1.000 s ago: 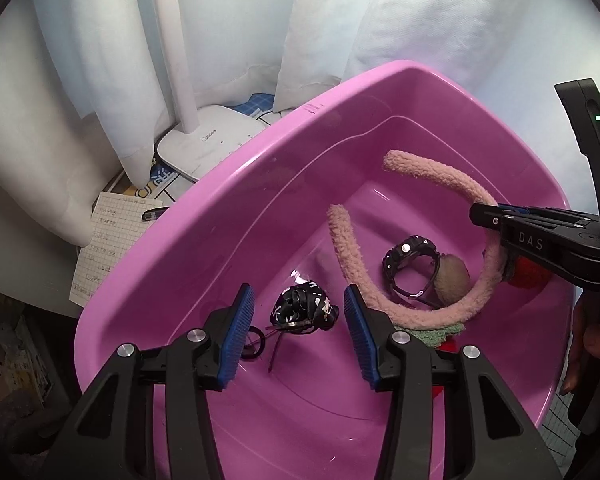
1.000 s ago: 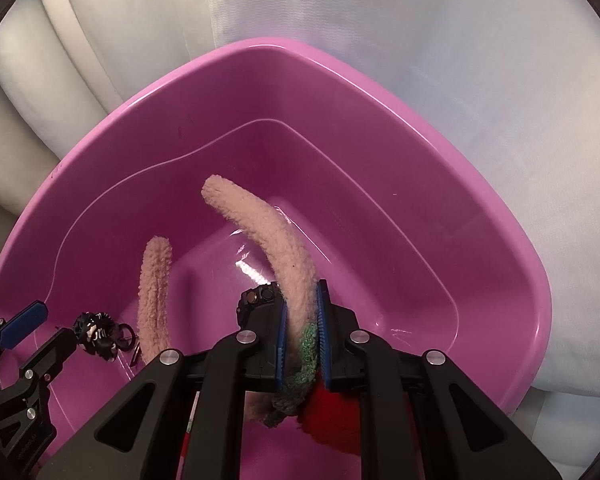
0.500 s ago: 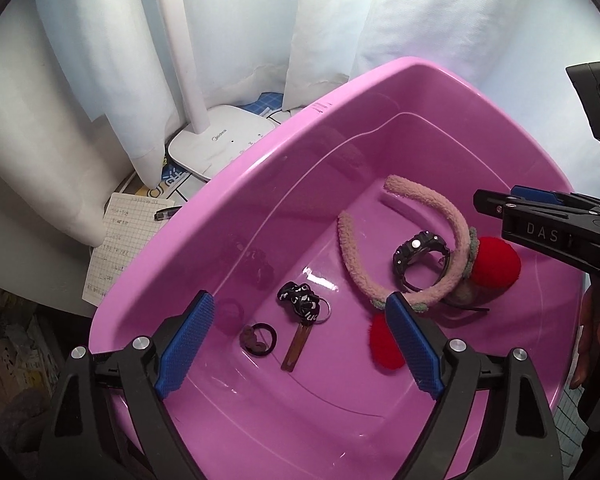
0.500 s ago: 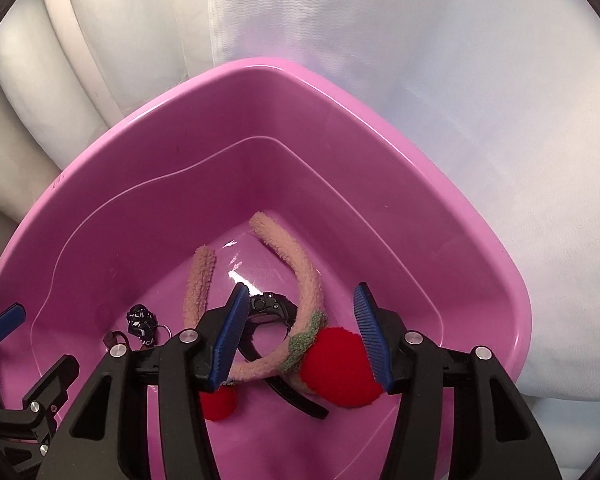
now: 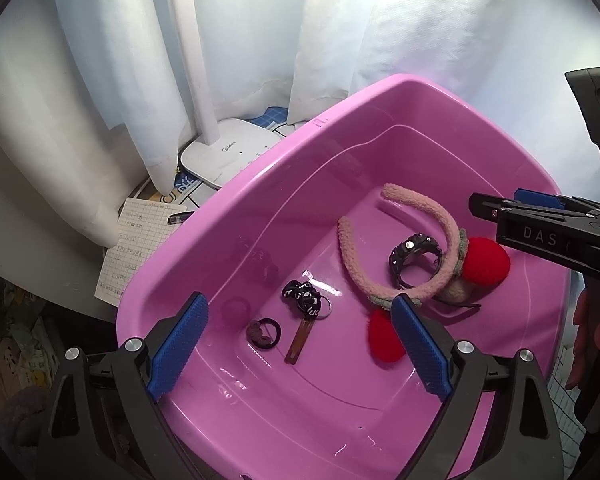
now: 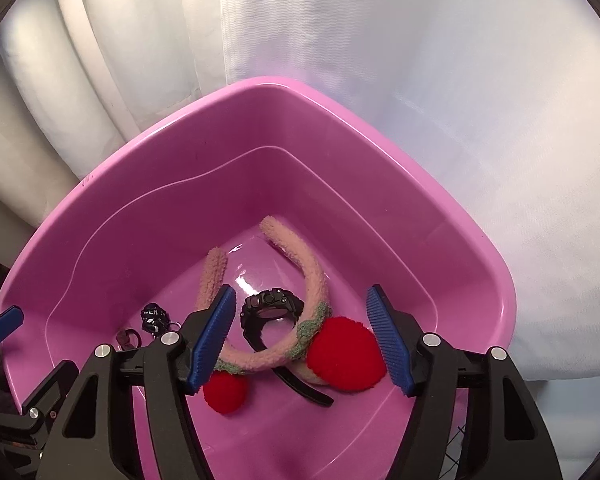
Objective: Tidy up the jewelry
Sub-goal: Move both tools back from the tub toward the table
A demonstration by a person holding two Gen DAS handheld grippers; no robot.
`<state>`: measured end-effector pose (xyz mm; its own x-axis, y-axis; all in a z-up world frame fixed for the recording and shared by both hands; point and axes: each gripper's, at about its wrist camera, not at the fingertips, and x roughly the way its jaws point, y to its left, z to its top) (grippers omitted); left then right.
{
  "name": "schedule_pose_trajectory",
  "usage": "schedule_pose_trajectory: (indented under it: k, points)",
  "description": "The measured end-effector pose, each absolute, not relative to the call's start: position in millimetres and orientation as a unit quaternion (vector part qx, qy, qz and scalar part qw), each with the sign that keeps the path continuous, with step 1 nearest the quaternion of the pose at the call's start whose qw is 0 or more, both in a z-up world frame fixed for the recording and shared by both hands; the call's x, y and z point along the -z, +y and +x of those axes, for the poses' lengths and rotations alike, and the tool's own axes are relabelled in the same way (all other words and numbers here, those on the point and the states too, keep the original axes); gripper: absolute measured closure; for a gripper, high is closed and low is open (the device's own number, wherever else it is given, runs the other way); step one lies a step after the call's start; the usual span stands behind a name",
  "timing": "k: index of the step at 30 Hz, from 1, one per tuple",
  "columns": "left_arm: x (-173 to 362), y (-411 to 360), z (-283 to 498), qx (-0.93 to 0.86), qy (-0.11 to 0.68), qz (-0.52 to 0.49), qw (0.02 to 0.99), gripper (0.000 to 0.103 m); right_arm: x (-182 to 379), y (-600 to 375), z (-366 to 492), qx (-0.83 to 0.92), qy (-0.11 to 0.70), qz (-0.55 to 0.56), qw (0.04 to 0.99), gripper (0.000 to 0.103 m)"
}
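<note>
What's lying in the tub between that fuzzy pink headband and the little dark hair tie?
A black patterned key strap with a ring and key lies between the headband and the hair tie, clearest in the left wrist view.

Headband [image 6: 300, 320] and watch [image 6: 270, 306] in pink tub [image 6: 380, 208]

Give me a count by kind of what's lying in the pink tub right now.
In the pink tub:
Fuzzy headband with red pompoms: 1
Black watch: 1
Key on a black strap: 1
Dark hair ties: 2
Total: 5
</note>
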<state>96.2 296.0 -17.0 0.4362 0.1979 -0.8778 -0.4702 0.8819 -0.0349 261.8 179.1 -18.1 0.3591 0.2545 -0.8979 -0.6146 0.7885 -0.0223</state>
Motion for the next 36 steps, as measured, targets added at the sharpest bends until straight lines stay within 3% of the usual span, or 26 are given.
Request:
schedule_pose_trajectory:
  k: [21,36]
  points:
    - [-29,290,29,-0.255,0.422,-0.152,0.857,0.007,-32,120,199,-0.301,0.444,-0.126,0.835,0.034]
    - [-57,198,-2,-0.209,0.376,-0.129,0.893,0.006,-61,-56,139,-0.262,0.395,-0.046,0.879,0.028]
